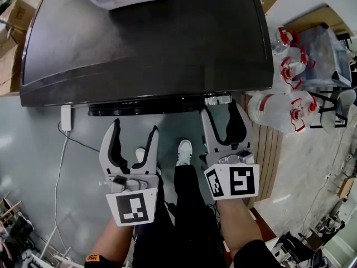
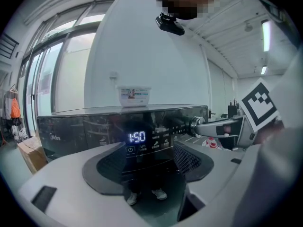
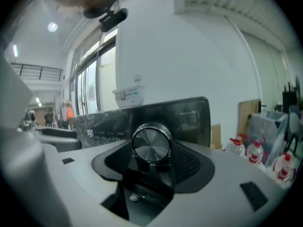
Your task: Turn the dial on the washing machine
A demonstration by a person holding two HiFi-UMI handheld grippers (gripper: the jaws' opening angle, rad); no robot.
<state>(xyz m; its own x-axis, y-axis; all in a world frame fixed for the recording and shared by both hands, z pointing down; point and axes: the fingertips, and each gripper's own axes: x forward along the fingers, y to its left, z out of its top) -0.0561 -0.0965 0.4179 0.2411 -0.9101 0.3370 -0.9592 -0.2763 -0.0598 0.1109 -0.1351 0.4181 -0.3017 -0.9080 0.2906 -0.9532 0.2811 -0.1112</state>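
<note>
Standing in front of the washing machine (image 1: pixel 145 49), the person is holding the right gripper (image 1: pixel 222 108) at the dial (image 3: pixel 151 144), which is sitting at the right end of the dark control panel (image 2: pixel 94 131), along the machine's front edge. Its jaws are standing apart with the dial between them, one pad on each side and close to the rim, but they are not looking clamped on it yet. The left gripper (image 1: pixel 135 126) is hanging empty with its jaws spread wide, well to the left of the dial, facing the lit display (image 2: pixel 137 137). Judging by its brushed, metal-looking face and smooth round rim, the dial is going to feel rigid and somewhat slippery, so a light pinch is likely to be skidding round it instead of carrying it. Being fixed to the panel, it is putting no weight on the gripper; only its turning resistance, probably in clicks, is mattering. The best hold is looking like the rim itself, with pads on opposite sides, centred on the dial's axis, and squeezing firmly before the wrist is rolling.
</note>
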